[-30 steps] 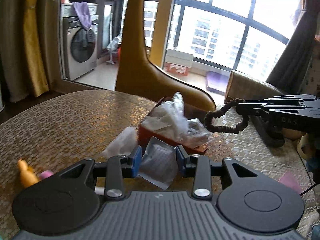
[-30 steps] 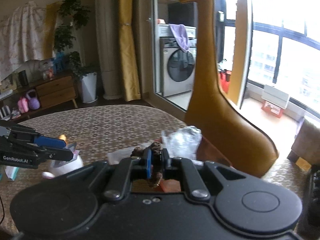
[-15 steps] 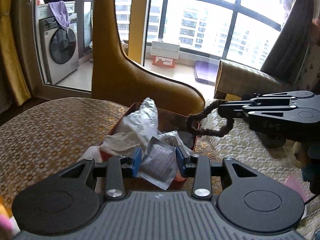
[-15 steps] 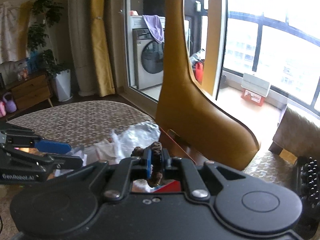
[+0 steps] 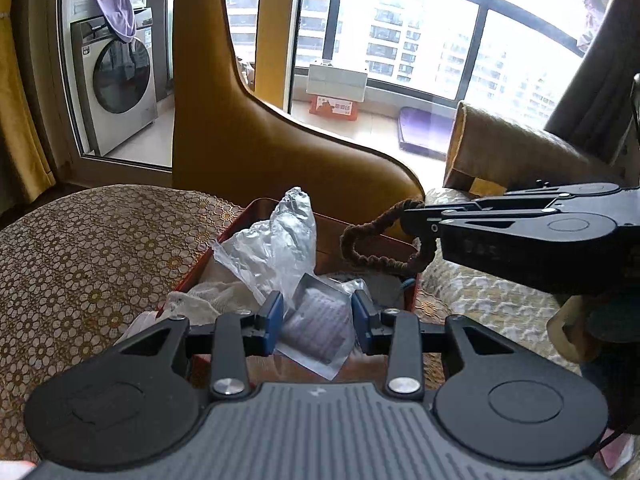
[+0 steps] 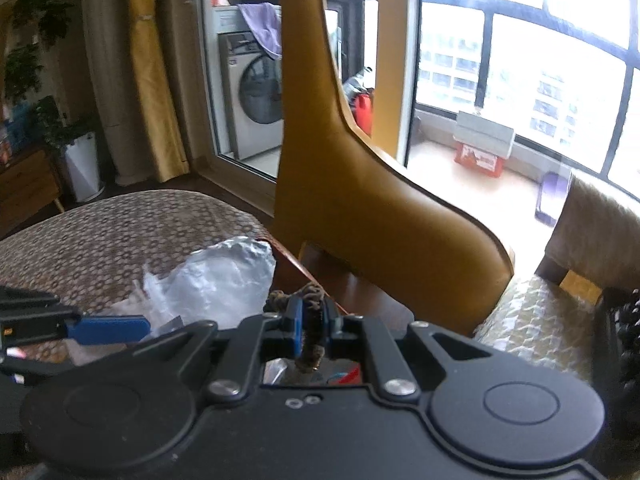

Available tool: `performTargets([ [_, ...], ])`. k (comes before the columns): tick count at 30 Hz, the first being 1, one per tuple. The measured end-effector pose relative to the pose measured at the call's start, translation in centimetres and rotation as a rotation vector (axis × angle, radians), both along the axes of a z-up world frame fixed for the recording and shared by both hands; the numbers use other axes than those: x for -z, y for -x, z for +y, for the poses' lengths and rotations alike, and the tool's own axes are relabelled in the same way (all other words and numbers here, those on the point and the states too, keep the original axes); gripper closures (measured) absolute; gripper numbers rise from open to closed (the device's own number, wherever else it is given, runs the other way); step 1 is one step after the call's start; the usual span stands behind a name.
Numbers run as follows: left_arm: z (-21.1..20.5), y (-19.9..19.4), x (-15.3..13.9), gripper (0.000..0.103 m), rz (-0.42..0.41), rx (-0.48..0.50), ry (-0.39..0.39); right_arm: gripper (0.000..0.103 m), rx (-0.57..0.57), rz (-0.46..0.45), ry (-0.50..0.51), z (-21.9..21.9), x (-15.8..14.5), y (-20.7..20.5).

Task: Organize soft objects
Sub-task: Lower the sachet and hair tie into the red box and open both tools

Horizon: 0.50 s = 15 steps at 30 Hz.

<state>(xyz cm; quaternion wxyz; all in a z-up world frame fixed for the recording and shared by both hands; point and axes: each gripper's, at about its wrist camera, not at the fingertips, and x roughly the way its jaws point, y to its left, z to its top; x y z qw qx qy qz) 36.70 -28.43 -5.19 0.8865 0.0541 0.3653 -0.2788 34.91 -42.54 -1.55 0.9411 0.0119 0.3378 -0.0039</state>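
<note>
Left gripper (image 5: 316, 318) clamps a clear packet (image 5: 318, 330) between its blue pads (image 5: 273, 316); the packet holds something grey and ribbed, sits tilted, and hangs over the near edge of the red box (image 5: 412, 280); right gripper (image 6: 313, 320) is clenched on a brown braided loop (image 6: 311, 340); in the right wrist view the loop runs up between the pads and pokes out above and below them; in the left wrist view the right gripper (image 5: 416, 218) comes in from the right of the box, and the loop (image 5: 376, 246) hangs from its tip above the box's far right part; not touching the box as far as I can tell; inside the box, crumpled clear plastic (image 5: 280, 248) stands up at its left side, white mesh cloth (image 5: 212, 300) spills over its near left corner; the box sits on a gold patterned tablecloth (image 5: 88, 264); behind the box, a tan giraffe-shaped figure (image 5: 248, 144) stands just past the table edge; further behind the box and left, a washer (image 5: 116, 84) with a purple cloth (image 5: 118, 16) draped on top; behind the box and right, a beige stool (image 5: 516, 152) by the windows; in the right wrist view the left gripper (image 6: 108, 328) shows left of the box, with the plastic (image 6: 216, 284) just behind it.
</note>
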Motion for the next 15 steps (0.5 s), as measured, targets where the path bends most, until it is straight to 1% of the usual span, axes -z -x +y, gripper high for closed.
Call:
performTargets([
  [6,-0.8,-2.1,1.4,0.067,0.021,-0.015,-0.019,0.095,0.013,0.043,-0.008,0.3,2.2,-1.8],
  [12,-0.8,-3.3,3.1,0.067,0.049,-0.031,-0.043,0.094,-0.016,0.082,0.008,1.1,4.1,-2.1],
  [15,-0.7,-3.6,3.7,0.067,0.064,-0.034,-0.050,0.094,-0.029,0.097,0.014,1.5,4.5,-1.9],
])
